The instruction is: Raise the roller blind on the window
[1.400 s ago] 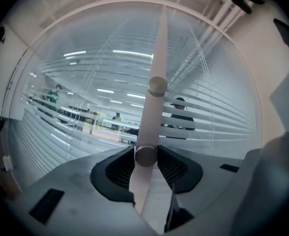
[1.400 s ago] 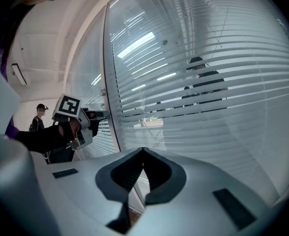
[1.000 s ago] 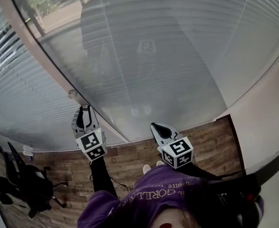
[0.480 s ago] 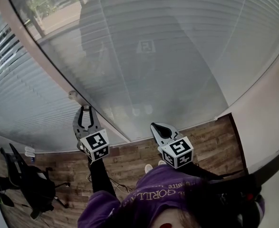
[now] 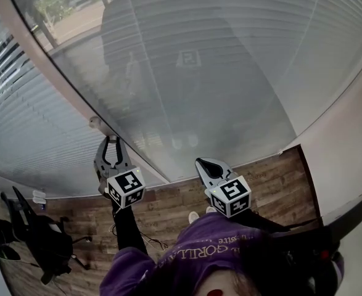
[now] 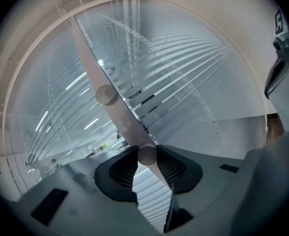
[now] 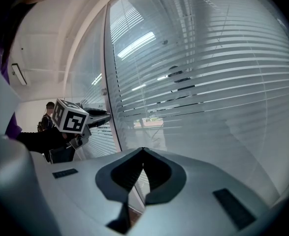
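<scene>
Blind (image 5: 230, 73) is seen lowered behind the glass, slats run horiz. L gripper (image 6: 146, 150) is closed narrowly on knob (image 6: 146, 157) of upright frame post (image 6: 94, 68). R gripper (image 7: 143, 151) is held pinched together, empty, nr the glass.

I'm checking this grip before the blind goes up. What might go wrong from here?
The left gripper holds the knob only at its jaw tips, so it may slip off when turned. The right gripper, shut and empty, hangs close to the glass and might knock it.
</scene>
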The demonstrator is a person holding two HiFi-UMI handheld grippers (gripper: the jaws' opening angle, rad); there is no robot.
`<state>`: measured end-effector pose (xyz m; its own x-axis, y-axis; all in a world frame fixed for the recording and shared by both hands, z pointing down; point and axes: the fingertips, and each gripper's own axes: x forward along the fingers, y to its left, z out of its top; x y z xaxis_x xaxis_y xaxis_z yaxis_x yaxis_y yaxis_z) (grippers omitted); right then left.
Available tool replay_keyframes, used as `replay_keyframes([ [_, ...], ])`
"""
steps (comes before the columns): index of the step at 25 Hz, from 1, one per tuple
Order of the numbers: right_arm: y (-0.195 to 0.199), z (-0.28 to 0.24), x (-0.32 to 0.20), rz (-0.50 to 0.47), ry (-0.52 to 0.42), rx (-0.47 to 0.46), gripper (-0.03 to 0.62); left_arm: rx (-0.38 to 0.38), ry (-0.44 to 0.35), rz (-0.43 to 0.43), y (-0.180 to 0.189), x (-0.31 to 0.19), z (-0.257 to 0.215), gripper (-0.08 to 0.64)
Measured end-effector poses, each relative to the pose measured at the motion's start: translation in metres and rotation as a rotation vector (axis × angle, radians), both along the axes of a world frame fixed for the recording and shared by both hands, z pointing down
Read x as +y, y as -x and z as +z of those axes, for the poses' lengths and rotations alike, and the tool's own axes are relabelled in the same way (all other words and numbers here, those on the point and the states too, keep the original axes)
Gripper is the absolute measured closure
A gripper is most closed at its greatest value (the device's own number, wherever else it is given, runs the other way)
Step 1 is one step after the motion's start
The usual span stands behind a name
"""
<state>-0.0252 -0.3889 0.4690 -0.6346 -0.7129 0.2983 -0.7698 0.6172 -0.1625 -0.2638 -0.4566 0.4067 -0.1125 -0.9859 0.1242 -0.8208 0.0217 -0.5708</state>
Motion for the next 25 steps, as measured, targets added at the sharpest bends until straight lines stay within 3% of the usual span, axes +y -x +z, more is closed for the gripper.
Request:
replay_keyframes([
  [7,0.001,0.000,0.002,-0.006,0.006,0.002,0.595,0.041,-0.030,0.003,-0.002,0.002,-0.002,0.436],
  [9,0.002,0.001,0.003,-0.005,0.010,0.001,0.595,0.092,-0.044,0.002,-0.002,0.002,-0.003,0.436],
  [11,0.002,0.003,0.005,-0.007,0.011,0.000,0.595,0.217,-0.061,0.005,-0.002,0.005,-0.004,0.436],
  [16,0.003,0.005,0.004,-0.002,0.015,-0.002,0.595,0.719,-0.110,0.034,0.008,0.004,-0.003,0.434],
  [18,0.003,0.004,0.003,0.001,0.015,-0.002,0.595,0.846,-0.125,0.048,0.011,0.003,-0.002,0.434],
  [19,0.003,0.004,0.003,0.000,0.015,-0.002,0.595,0.869,-0.132,0.050,0.011,0.003,-0.002,0.436],
  [21,0.003,0.005,0.003,0.000,0.017,0.000,0.595,0.841,-0.139,0.047,0.011,0.004,-0.002,0.436],
  [25,0.001,0.004,0.003,0.003,0.014,0.001,0.595,0.666,-0.103,0.035,0.010,0.004,-0.003,0.436],
])
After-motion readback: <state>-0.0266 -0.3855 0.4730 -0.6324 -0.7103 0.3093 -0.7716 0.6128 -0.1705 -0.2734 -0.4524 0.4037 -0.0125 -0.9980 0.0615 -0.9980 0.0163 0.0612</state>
